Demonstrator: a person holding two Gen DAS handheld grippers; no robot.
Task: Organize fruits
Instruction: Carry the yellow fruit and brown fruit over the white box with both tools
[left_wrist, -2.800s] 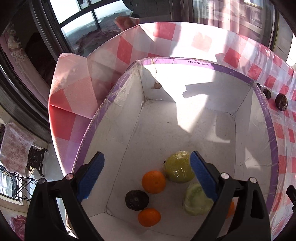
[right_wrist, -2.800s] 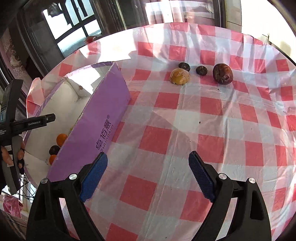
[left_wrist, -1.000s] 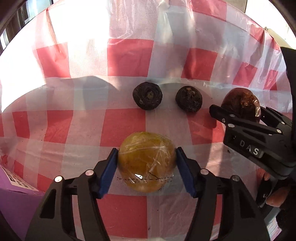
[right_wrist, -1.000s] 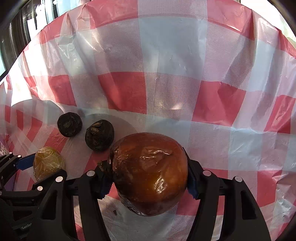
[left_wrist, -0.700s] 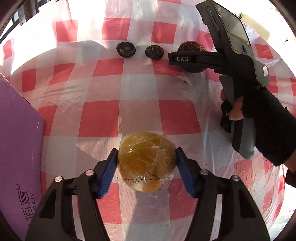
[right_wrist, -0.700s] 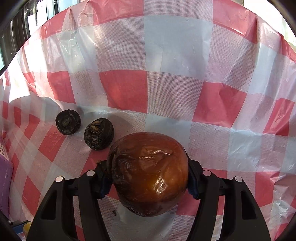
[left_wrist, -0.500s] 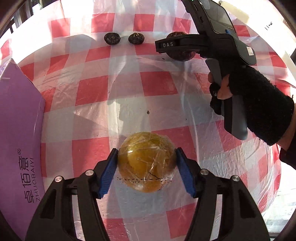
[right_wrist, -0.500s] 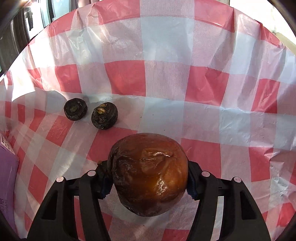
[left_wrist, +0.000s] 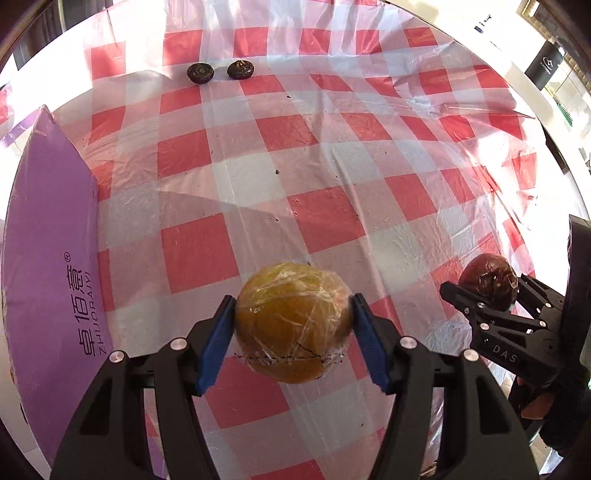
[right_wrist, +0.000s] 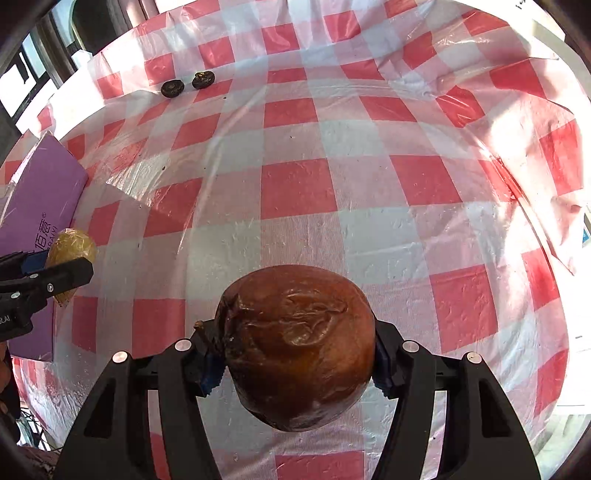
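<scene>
My left gripper (left_wrist: 293, 325) is shut on a yellow-brown fruit wrapped in film (left_wrist: 291, 314), held above the checked tablecloth. My right gripper (right_wrist: 295, 360) is shut on a dark reddish-brown wrapped fruit (right_wrist: 295, 339), also off the cloth. In the left wrist view the right gripper (left_wrist: 491, 295) appears at the right edge with the brown fruit (left_wrist: 487, 277). The right wrist view catches the left gripper (right_wrist: 44, 269) with the yellow fruit (right_wrist: 72, 243) at the left edge. Two small dark fruits (left_wrist: 200, 72) (left_wrist: 240, 69) lie on the cloth far away.
The purple box (left_wrist: 48, 229) stands at the left; only its outer wall shows, its inside is hidden. A red-and-white checked plastic cloth (left_wrist: 332, 166) covers the round table. The person's dark-sleeved hand (left_wrist: 546, 406) holds the right gripper.
Both grippers have pulled back from the two small dark fruits with their fruits held. The right gripper swung to the near right of the left view; the purple box came into view at left.
</scene>
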